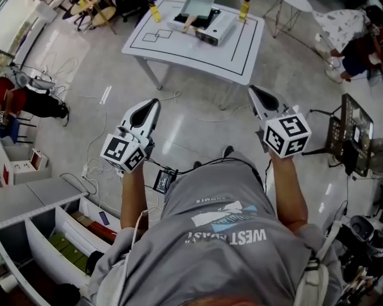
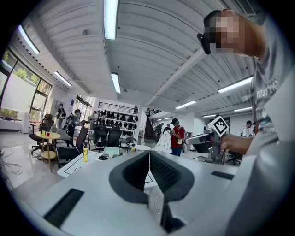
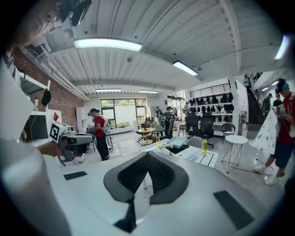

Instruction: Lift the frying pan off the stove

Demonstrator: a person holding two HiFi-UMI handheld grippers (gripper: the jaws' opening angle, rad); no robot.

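A pale teal frying pan sits on a white stove on the white table, far ahead of me at the top of the head view. Both grippers hang over the floor, short of the table and apart from it. My left gripper is shut with nothing in it, and its jaws meet at a seam. My right gripper is likewise shut and empty. The right gripper view shows the pan on the table past the jaws.
Two yellow bottles stand on the table beside the stove. Cables trail over the floor. Open shelving is at lower left, a black stand at right. A round side table and people stand farther off.
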